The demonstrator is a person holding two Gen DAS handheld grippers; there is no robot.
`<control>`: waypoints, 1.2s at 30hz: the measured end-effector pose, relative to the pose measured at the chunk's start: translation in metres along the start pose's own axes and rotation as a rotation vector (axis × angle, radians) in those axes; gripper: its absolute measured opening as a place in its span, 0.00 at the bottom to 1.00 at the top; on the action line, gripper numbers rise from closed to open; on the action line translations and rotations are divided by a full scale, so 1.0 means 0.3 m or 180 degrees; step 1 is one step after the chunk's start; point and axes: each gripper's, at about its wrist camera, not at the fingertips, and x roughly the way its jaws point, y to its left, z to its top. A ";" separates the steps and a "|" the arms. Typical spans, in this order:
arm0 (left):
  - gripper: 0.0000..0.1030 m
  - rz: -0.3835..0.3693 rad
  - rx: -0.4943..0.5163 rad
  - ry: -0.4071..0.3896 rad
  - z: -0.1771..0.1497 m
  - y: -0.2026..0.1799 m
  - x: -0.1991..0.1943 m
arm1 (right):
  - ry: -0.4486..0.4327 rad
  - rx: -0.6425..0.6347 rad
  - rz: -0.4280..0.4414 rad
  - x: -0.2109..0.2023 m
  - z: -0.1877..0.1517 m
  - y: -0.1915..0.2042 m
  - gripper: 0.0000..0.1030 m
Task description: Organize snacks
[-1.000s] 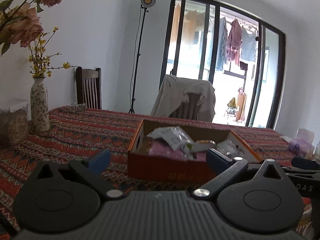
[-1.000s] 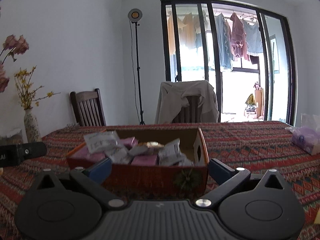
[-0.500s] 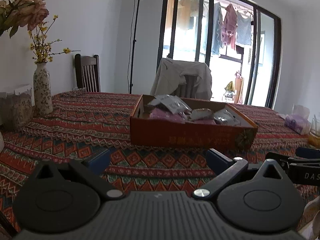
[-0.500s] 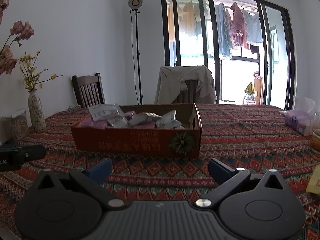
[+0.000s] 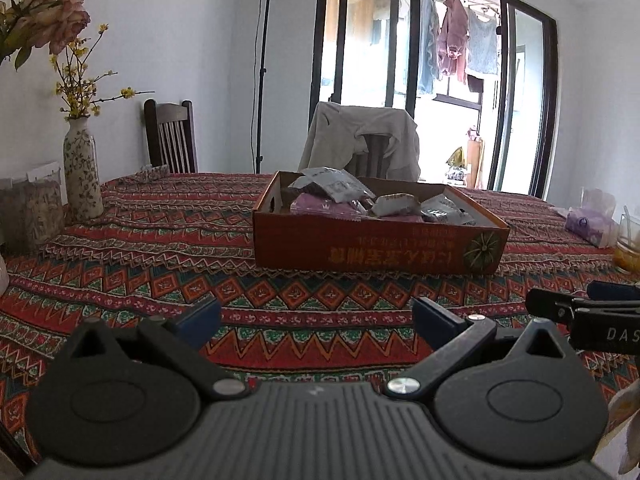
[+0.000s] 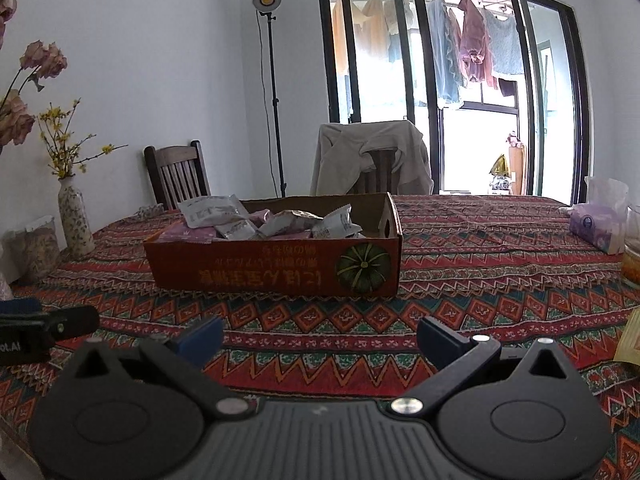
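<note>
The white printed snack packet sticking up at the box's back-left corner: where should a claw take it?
Judging by its pose, grip the white printed snack packet by its raised free edge, coming from above: it lies on top of the pile, clear of the orange cardboard box walls.

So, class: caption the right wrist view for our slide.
Open right gripper faces a snack-filled cardboard box on the patterned tablecloth.

I'm seeing lower snack packets (image 6: 240, 233) hiding behind the box wall (image 6: 276, 270); the jar (image 5: 628, 240) is running off the frame's edge.

Shallow orange cardboard box (image 5: 372, 246) flat on patterned tablecloth, heaped with snack packets (image 5: 340, 190)
</note>
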 end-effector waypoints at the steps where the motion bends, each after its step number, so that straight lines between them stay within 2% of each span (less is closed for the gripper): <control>1: 1.00 -0.0001 0.0004 0.0000 0.000 -0.001 0.000 | 0.0004 0.0006 -0.0001 0.001 -0.001 -0.001 1.00; 36: 1.00 -0.0011 0.0023 0.0059 -0.009 -0.008 0.013 | 0.0044 0.0013 0.0006 0.021 -0.008 -0.005 1.00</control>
